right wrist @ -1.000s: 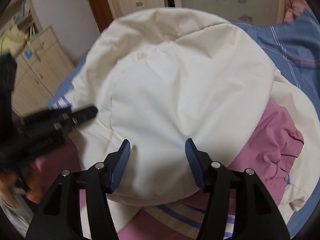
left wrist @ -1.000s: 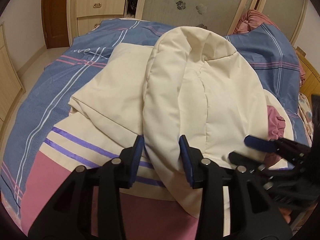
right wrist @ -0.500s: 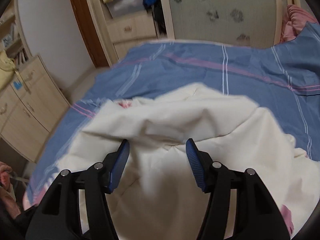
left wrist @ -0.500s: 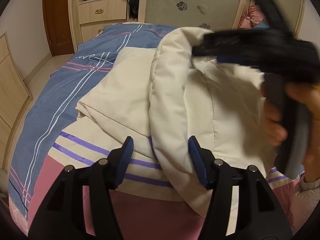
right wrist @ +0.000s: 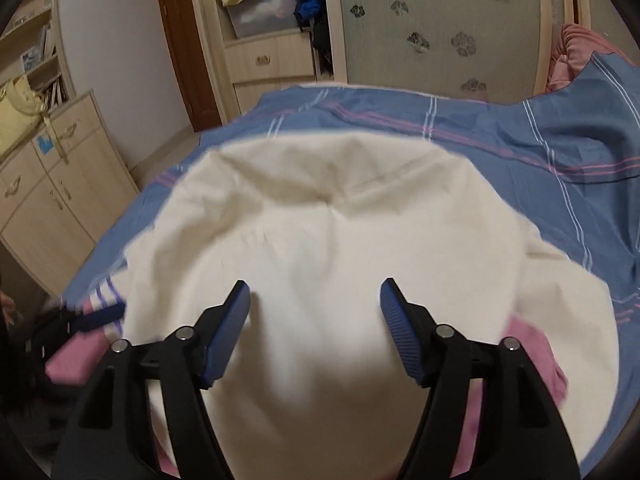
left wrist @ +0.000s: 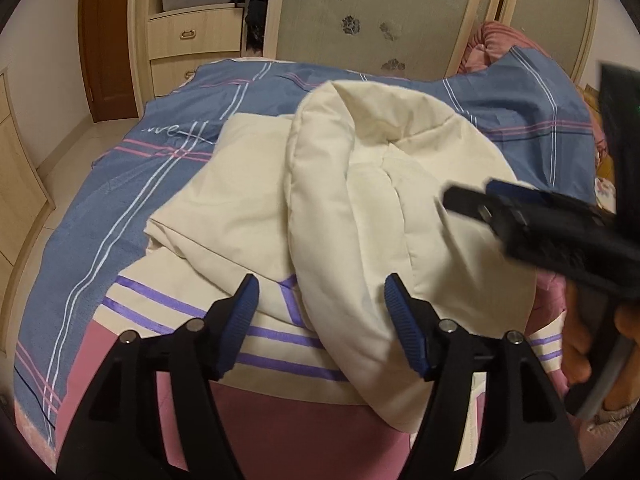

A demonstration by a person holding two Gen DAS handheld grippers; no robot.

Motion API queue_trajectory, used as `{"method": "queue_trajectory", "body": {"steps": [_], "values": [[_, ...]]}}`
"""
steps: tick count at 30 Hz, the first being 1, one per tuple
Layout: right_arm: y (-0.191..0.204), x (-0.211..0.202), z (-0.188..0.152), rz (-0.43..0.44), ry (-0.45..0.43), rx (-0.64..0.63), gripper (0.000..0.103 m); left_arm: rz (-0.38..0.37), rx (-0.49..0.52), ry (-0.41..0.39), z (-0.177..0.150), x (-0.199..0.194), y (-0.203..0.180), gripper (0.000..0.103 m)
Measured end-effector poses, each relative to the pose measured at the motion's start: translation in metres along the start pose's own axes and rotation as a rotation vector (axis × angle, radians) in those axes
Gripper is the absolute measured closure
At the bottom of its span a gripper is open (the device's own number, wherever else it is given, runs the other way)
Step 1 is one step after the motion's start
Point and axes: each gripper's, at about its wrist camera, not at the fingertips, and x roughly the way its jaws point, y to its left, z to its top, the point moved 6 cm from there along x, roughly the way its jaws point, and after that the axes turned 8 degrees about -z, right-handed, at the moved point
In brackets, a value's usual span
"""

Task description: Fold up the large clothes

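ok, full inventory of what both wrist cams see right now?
cream padded garment: 1, cream, heaped mid-bed with a fold doubled over itself
striped cloth: 1, cream with purple stripes and a pink band, under the garment at the near edge
bedcover: 1, blue with pink and white lines, over the bed
pink fabric: 1, pink, showing at the garment's right edge
drawer unit: 1, light wood, behind the bed
storage box: 1, translucent, on the drawer unit
cabinet: 1, light wood, left of the bed
left gripper: open, over the garment's near edge
right gripper: open, over the garment
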Motion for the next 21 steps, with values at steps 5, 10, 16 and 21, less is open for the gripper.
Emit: {"method": "queue_trajectory", "body": {"steps": [5, 10, 16, 21], "values": [[-0.009, 0.014, -0.052, -0.117, 0.053, -0.146, 0.031, 0.002, 0.029, 0.030, -0.005, 0.010, -0.008, 0.037], [0.004, -0.012, -0.068, -0.142, 0.001, -0.182, 0.026, 0.021, 0.046, 0.023, -0.005, 0.011, -0.009, 0.032], [0.009, -0.006, -0.081, -0.186, 0.014, -0.195, 0.026, 0.026, 0.047, 0.056, -0.010, 0.019, -0.011, 0.032], [-0.007, -0.052, -0.095, -0.070, 0.048, -0.052, 0.026, 0.004, 0.039, 0.001, -0.003, -0.019, -0.005, 0.021]]}}
